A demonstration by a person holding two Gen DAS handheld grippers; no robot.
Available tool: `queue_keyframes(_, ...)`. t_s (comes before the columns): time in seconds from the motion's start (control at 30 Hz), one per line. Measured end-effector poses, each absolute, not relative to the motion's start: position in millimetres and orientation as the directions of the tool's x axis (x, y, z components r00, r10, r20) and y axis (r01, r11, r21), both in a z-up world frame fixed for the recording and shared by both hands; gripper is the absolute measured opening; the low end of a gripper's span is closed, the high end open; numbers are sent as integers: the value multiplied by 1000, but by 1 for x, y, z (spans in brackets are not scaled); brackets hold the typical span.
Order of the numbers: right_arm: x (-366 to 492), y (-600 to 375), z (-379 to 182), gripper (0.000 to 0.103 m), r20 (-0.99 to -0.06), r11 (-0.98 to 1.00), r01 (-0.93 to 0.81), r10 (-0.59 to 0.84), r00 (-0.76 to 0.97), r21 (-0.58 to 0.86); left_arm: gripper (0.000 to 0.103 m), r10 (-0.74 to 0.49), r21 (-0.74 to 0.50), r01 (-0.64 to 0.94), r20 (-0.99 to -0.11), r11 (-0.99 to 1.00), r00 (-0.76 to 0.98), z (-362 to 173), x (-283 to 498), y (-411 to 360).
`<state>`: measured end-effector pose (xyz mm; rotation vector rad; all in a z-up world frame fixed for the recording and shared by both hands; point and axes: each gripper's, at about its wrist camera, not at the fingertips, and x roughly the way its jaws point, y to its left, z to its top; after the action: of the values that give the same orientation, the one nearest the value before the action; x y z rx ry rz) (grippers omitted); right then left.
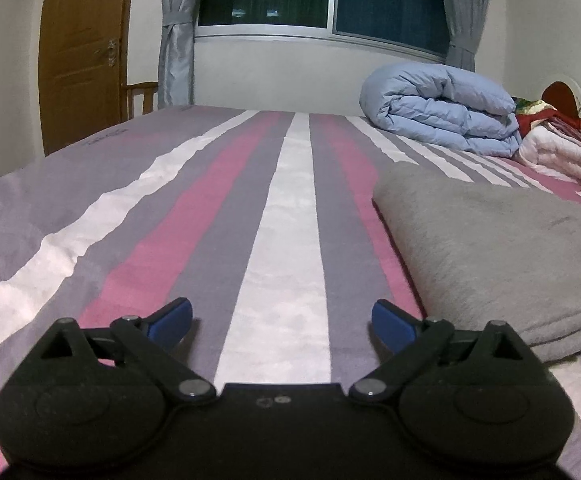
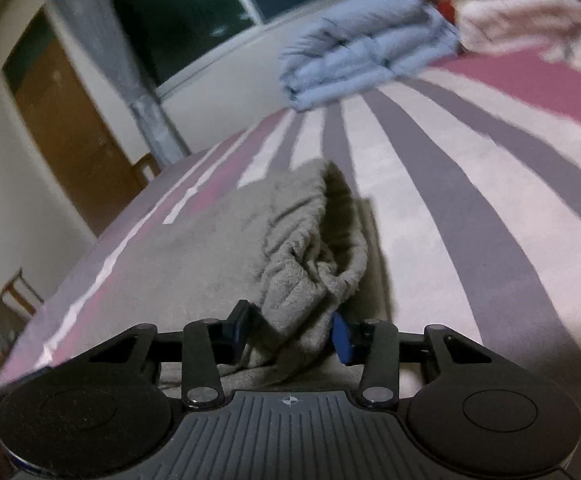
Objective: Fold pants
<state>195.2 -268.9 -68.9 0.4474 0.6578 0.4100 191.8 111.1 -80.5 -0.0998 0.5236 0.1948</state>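
Observation:
The grey fleece pants (image 1: 490, 256) lie folded in a thick stack on the striped bed, to the right of my left gripper (image 1: 282, 322). That gripper is open and empty, low over the sheet, its right blue pad close to the stack's near corner. In the right wrist view my right gripper (image 2: 290, 334) is shut on a bunched end of the pants (image 2: 310, 256), lifted off the rest of the fabric. The view is tilted and blurred.
The bed sheet (image 1: 290, 208) has grey, pink and white stripes. A folded light-blue duvet (image 1: 442, 108) and a white and red bedding pile (image 1: 558, 148) lie at the far right. A wooden door (image 1: 82, 52), curtains and a dark window stand behind the bed.

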Motion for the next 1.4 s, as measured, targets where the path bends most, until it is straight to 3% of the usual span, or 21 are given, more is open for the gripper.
queue_keyframes(0.33, 179, -289, -67, 44, -458, 795, -137, 470, 755, 591, 92, 164, -26, -205, -503, 978, 848, -79, 188, 110)
queue_keyframes(0.4, 173, -300, -65, 68, -443, 794, -111, 443, 779, 597, 93, 160, -25, -199, -501, 980, 850, -79, 188, 111)
queue_keyframes(0.43, 172, -306, -64, 74, -427, 782, -110, 445, 787, 613, 93, 160, -24, -199, -500, 980, 851, -78, 188, 110)
queue_keyframes(0.67, 181, -315, -61, 76, -402, 747, -124, 481, 779, 653, 93, 130, -55, -182, -505, 982, 853, -74, 192, 111)
queue_keyframes(0.8, 197, -313, -64, 76, -406, 705, -145, 549, 731, 694, 95, -58, -268, -94, -511, 959, 858, -69, 209, 125)
queue_keyframes(0.87, 210, -314, -66, 76, -421, 681, -124, 574, 702, 721, 86, -237, -419, -13, -539, 908, 808, -74, 232, 135)
queue_keyframes(0.93, 222, -314, -67, 76, -443, 681, -112, 583, 681, 723, 63, -332, -501, 33, -520, 865, 787, -76, 249, 141)
queue_keyframes(1.03, 234, -312, -66, 76, -461, 679, -119, 606, 648, 725, 54, -438, -584, 69, -519, 809, 734, -82, 277, 150)
queue_keyframes(1.17, 253, -321, -78, 76, -457, 599, -53, 662, 594, 799, 52, -607, -706, 119, -496, 698, 621, -103, 308, 155)
queue_keyframes(1.27, 267, -328, -85, 76, -447, 558, -39, 703, 552, 829, 51, -656, -727, 147, -489, 671, 575, -115, 321, 154)
queue_keyframes(1.4, 283, -326, -87, 76, -466, 576, -64, 716, 520, 815, 42, -693, -761, 148, -469, 632, 548, -124, 338, 150)
